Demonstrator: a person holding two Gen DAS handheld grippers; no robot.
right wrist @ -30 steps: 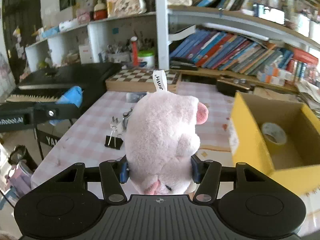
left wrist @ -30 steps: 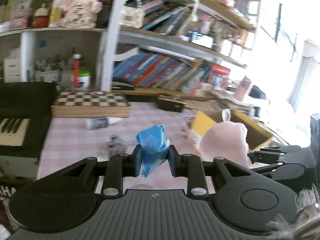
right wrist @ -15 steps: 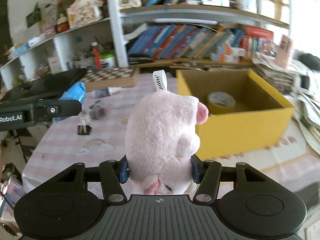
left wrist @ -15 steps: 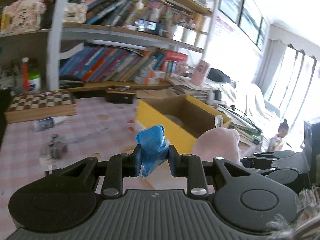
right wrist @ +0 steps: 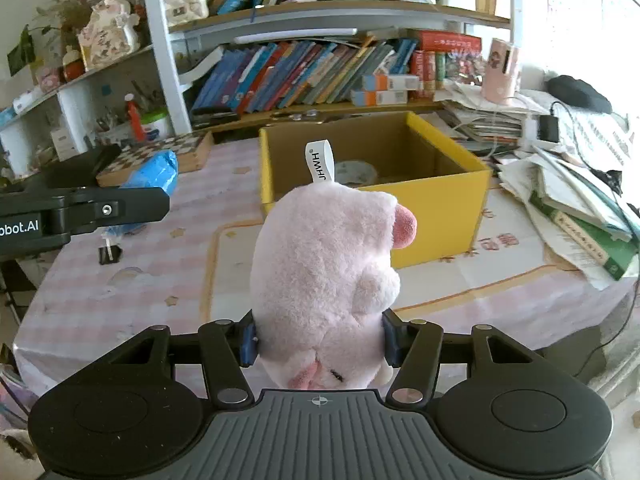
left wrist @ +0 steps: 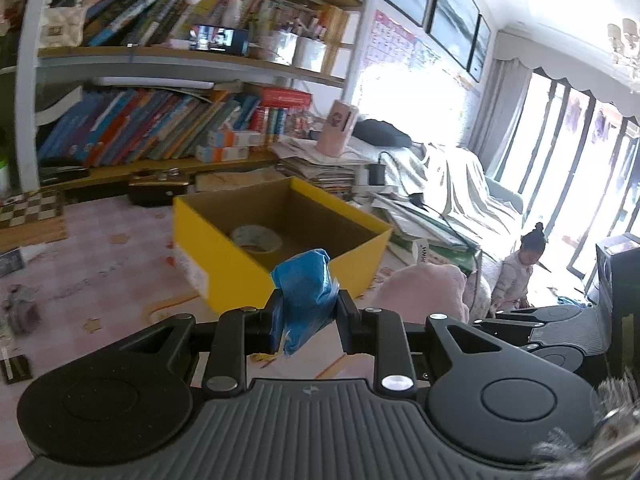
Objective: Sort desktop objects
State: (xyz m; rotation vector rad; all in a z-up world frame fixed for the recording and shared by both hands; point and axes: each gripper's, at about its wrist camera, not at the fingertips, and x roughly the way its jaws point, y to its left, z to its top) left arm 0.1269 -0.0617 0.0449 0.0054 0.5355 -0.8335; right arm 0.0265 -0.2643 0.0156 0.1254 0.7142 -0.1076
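Observation:
My left gripper (left wrist: 308, 316) is shut on a crumpled blue packet (left wrist: 306, 292), held above the table's near side in front of the yellow cardboard box (left wrist: 224, 256). A roll of tape (left wrist: 256, 238) lies inside the box. My right gripper (right wrist: 318, 340) is shut on a pink plush pig (right wrist: 324, 280) with a white label loop. The open box (right wrist: 440, 208) stands just beyond the pig. In the right wrist view the left gripper (right wrist: 132, 208) shows at the left with the blue packet (right wrist: 154, 174). In the left wrist view the pig (left wrist: 424, 292) shows at the right.
A pink checked cloth (right wrist: 120, 292) covers the table. A black binder clip (right wrist: 109, 254) lies at its left, a chessboard (right wrist: 160, 156) behind. Stacked books and papers (right wrist: 572, 208) crowd the right edge. Shelves of books (right wrist: 304, 68) rise behind. A child (left wrist: 520, 272) sits on the floor at right.
Both grippers have swung to the right with their loads. The yellow box has come from the right side to straight ahead in both views, and the chessboard has slid off to the left.

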